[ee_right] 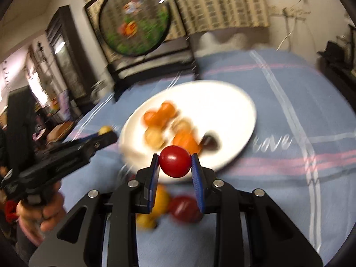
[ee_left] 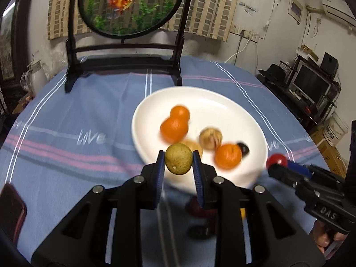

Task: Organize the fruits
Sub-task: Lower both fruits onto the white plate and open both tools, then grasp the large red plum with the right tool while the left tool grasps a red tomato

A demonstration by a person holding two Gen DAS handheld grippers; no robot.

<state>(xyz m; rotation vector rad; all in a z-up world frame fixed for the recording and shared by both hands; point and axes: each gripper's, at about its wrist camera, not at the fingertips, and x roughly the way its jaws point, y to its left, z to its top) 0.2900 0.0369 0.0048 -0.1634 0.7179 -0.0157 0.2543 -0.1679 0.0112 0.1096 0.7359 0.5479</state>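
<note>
The word "love" is showing in white script on the blue tablecloth [ee_left: 66, 155], left of the plate [ee_left: 222, 102] in the left wrist view, and again right of the plate in the right wrist view. White letters "DAS" are standing on the black body of the right gripper [ee_left: 276, 163], seen at the lower right of the left wrist view. Print on a white bucket [ee_left: 337, 130] beyond the table is too blurred to read.
</note>
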